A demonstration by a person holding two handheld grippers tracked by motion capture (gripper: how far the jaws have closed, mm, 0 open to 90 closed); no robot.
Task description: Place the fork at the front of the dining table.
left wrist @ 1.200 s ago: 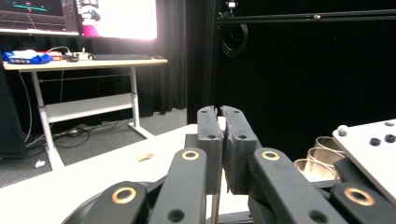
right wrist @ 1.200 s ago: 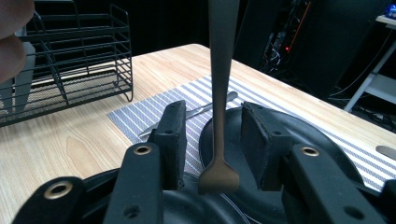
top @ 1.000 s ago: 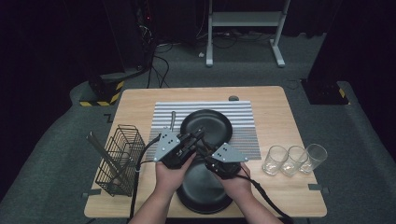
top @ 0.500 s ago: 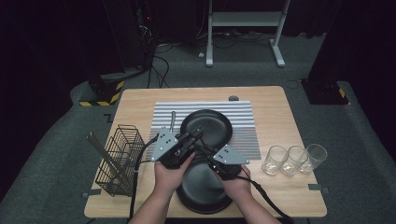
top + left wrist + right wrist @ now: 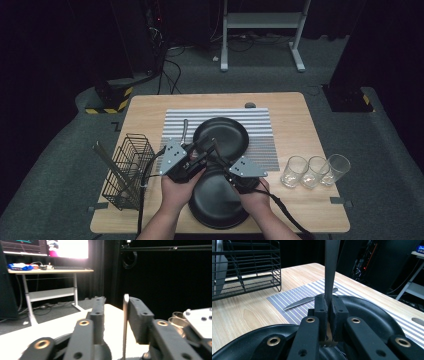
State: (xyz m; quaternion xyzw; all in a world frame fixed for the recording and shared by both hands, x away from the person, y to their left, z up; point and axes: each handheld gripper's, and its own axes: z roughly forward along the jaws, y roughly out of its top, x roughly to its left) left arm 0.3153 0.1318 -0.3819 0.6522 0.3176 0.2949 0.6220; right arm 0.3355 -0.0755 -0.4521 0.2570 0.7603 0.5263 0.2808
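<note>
Jaws of right gripper (image 5: 327,305) clamp a thin upright metal utensil (image 5: 330,267) over the near black plate (image 5: 217,202), left gripper (image 5: 113,312) open around it; stiff, light, slippery, best pinched flat-on.

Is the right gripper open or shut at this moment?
Shut. In the right gripper view the right gripper has its two black jaws pressed against a thin grey utensil that rises upright between them, above the black plates.

Your two grippers, left (image 5: 204,148) and right (image 5: 216,150), meet between two round black plates, far (image 5: 226,134) and near (image 5: 212,202), on the wooden table (image 5: 300,120).
</note>
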